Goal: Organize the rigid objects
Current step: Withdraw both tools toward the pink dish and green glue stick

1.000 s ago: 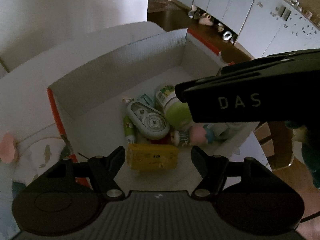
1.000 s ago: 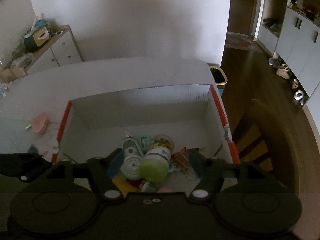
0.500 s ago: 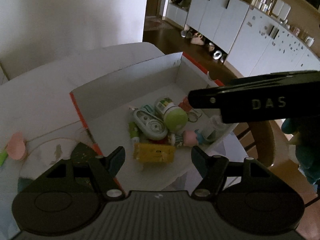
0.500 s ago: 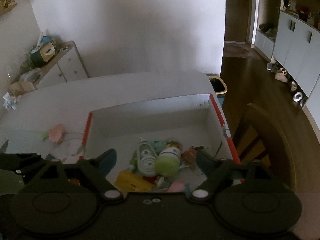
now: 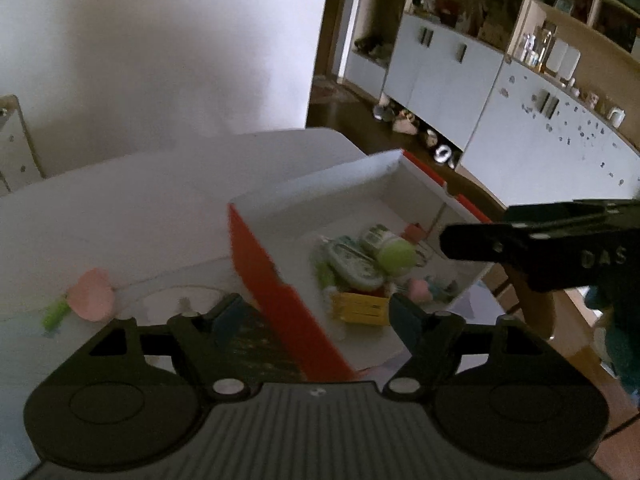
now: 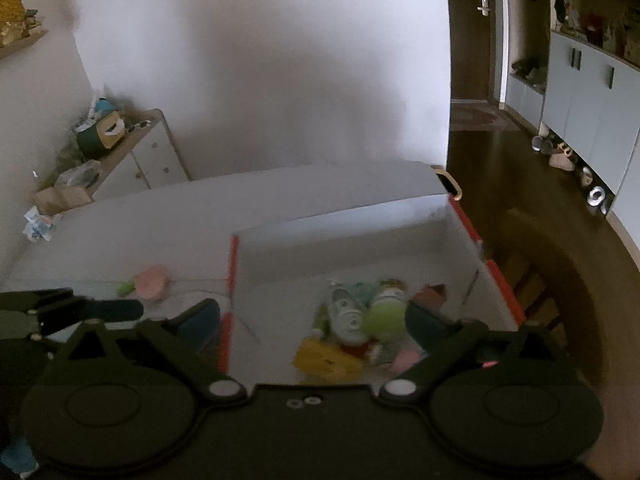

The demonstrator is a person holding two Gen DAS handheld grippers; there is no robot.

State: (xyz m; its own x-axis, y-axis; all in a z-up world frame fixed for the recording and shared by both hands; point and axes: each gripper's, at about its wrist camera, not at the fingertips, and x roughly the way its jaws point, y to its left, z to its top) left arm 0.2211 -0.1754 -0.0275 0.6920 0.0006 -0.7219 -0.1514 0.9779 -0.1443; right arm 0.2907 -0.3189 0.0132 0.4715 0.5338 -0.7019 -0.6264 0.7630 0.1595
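A white table point(image 6: 168, 216) carries an open cardboard box point(image 6: 360, 240) with red-orange edges at its 3 o'clock side; a pink round object point(image 6: 152, 287) with a green piece point(image 6: 125, 289) lies at 9 o'clock of the box.

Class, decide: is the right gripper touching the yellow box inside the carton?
Apart. The right wrist view shows the right gripper open above the carton, with the yellow box lying free below.

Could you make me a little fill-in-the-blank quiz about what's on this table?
1. The yellow pack lies inside the ____.
2. The bottle in the box has a ____ cap.
3. The pink thing lies ____ the box, on the table.
4. Both grippers' jaws hold ____.

Missing words: box; green; outside; nothing
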